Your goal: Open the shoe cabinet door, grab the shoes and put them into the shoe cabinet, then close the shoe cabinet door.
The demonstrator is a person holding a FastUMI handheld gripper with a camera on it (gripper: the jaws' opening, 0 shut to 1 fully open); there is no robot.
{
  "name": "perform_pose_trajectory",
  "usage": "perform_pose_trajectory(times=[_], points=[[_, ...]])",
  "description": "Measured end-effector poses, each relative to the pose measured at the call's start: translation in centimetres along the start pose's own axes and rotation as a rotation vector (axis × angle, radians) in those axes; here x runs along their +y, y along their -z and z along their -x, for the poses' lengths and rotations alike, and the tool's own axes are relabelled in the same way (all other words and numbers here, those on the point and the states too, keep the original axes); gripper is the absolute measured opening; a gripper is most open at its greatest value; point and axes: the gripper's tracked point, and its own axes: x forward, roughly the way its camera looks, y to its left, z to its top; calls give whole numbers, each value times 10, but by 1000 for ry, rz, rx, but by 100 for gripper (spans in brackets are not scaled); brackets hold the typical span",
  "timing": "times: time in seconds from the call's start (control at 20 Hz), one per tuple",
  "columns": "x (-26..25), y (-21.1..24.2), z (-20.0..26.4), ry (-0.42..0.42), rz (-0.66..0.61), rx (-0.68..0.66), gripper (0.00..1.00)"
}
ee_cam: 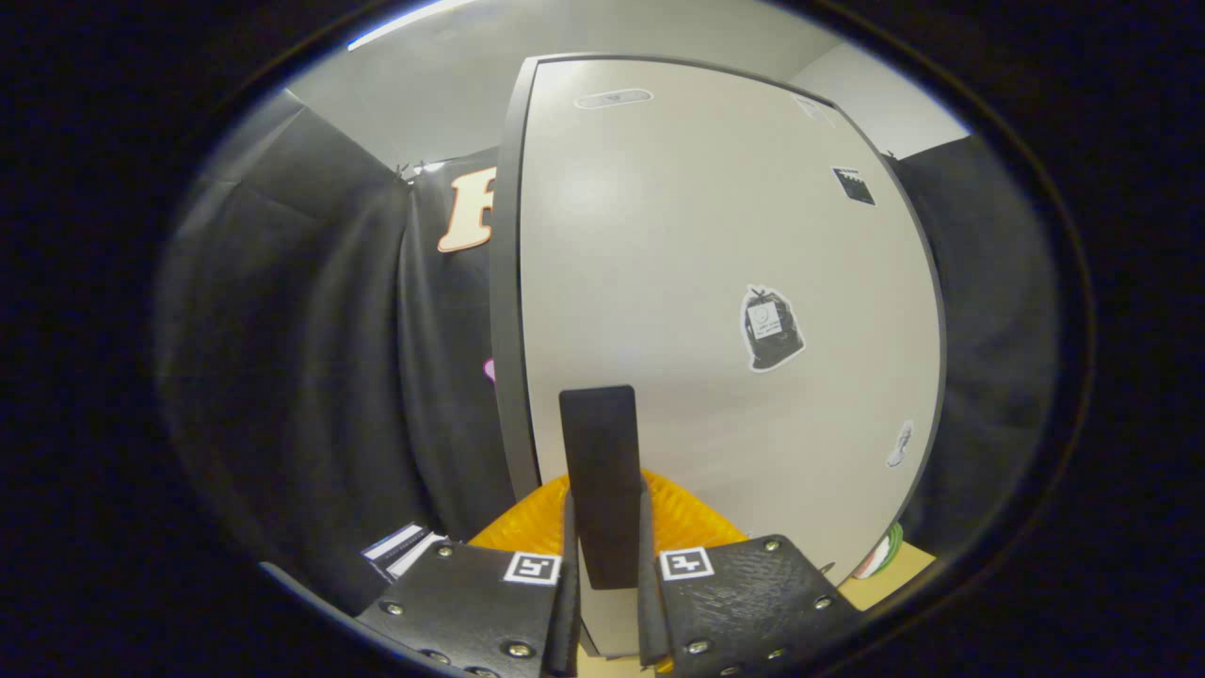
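Tongs [604,574]: the two fingers stand nearly together and are clenched on a flat, dark, upright bar handle [599,480], which sits squarely between them and rises well past their tips. Both fingers appear to press on its sides.

Task object: the handle belongs to the pale grey, flat-panelled shoe cabinet door [715,311], directly ahead of the tongs and very close. The handle's long axis runs vertically, in line with the fingers' forward reach. It is mounted near the door's dark left edge [506,311], which stands just beside the handle; the hinge side is judged to be the far, right side. The coming move turns on this: the pull or push must swing about that right edge, with the grip kept on the vertical bar.

Door state: whether it is slightly ajar or flush cannot be told. Several small stickers, one a dark bag-shaped sticker [772,328], are on the panel.

Shoes: an orange ribbed object [527,523] shows low behind the fingers, touching or just under the handle's foot; what it is cannot be confirmed.

Surface and room: a tan floor patch [890,574] lies at lower right; black cloth walls [311,358] flank the cabinet, under a pale ceiling.
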Motion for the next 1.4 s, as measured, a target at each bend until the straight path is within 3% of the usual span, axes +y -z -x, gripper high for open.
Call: perform_pose_trajectory(times=[0.55, 1.4], points=[[-4, -12, 43, 19, 14, -13, 24], [-53, -20, 118, -147, -5, 19, 24]])
